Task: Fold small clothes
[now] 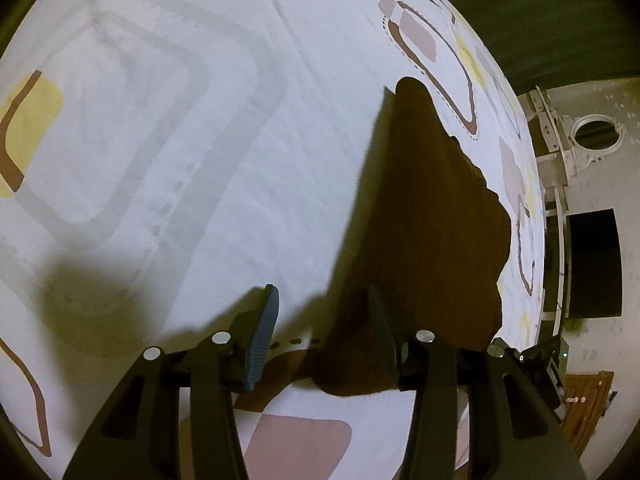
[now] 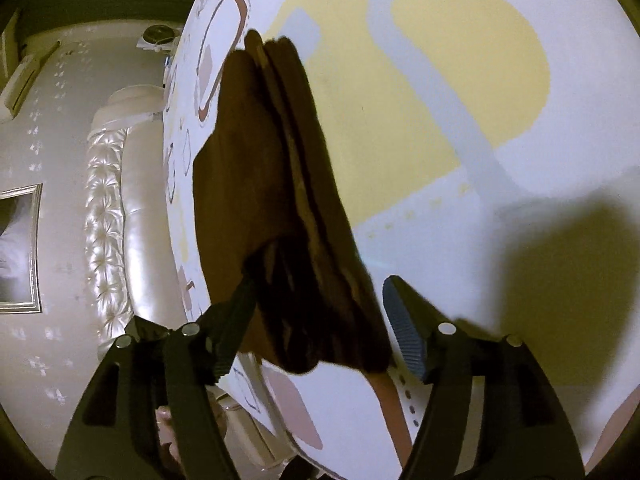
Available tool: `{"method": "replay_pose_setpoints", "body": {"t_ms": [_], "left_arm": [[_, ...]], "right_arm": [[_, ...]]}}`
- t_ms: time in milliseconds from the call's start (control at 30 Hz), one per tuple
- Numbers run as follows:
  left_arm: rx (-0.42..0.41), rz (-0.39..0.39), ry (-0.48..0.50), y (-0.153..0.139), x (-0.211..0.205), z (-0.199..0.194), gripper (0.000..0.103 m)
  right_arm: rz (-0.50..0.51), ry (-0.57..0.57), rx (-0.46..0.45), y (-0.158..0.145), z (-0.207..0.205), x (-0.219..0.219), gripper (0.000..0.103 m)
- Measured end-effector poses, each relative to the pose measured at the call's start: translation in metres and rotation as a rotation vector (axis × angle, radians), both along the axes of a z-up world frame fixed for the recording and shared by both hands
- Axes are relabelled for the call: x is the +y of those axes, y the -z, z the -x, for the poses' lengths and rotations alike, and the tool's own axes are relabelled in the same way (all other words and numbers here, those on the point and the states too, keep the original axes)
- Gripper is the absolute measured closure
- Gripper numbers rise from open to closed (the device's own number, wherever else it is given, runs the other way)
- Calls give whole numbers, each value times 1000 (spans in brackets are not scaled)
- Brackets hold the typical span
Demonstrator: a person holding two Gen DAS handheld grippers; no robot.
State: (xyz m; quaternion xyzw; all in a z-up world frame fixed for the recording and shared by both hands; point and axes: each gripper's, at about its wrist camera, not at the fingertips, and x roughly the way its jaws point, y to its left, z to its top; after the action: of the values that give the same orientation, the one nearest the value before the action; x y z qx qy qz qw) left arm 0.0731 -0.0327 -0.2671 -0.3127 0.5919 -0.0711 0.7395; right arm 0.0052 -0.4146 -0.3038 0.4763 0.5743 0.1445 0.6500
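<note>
- The brown garment lies on a bed covered by a white sheet printed with rounded squares in yellow, grey, pink and brown.
- In the left wrist view it is a long dark shape near the bed's right edge, with one straight side and one ragged, wavy side.
- The left gripper hangs over the near end of the garment with its jaws apart. The right finger lies against the cloth; the left finger, with its ribbed blue pad, stands over bare sheet, clear of the cloth. Nothing is pinched.
- In the right wrist view the garment shows several layers stacked lengthwise, with paler seams running along it.
- The right gripper straddles the bunched near end, jaws wide. The blue pad on the right finger stands off from the cloth; the left finger sits at the fabric's edge, and I cannot tell if it touches. No grip shows.
- Beyond the bed's edge stands a pale tufted headboard against a light wall.
</note>
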Motion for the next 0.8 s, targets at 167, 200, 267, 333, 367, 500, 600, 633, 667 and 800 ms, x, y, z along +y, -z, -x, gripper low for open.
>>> {"method": "replay_pose_setpoints", "body": {"t_ms": [167, 200, 267, 333, 367, 500, 600, 633, 667, 800], "left_arm": [[-1, 40, 21, 0, 0, 2, 50], [-3, 52, 25, 0, 0, 3, 50], [-10, 91, 38, 0, -2, 4, 50], [-6, 143, 62, 2, -6, 4, 46], [3, 173, 74, 5, -8, 3, 45], [28, 221, 118, 16, -19, 1, 43], [33, 230, 118, 22, -23, -3, 41], [35, 249, 106, 24, -22, -5, 39], [41, 274, 87, 26, -21, -7, 39], [54, 352, 34, 29, -14, -12, 39]], "right_arm": [[-22, -6, -3, 2, 3, 7, 30], [-24, -8, -5, 2, 2, 9, 29], [-35, -19, -13, 2, 1, 13, 27], [-38, -31, -20, 3, -1, 16, 26], [-44, -38, -27, 3, -2, 18, 25], [-72, -52, -47, 5, -2, 21, 25], [-103, -62, -56, 8, -3, 23, 25], [-115, -67, -60, 9, -5, 24, 25], [-125, -69, -62, 9, -6, 24, 25], [-161, -86, -77, 11, -12, 28, 30]]}}
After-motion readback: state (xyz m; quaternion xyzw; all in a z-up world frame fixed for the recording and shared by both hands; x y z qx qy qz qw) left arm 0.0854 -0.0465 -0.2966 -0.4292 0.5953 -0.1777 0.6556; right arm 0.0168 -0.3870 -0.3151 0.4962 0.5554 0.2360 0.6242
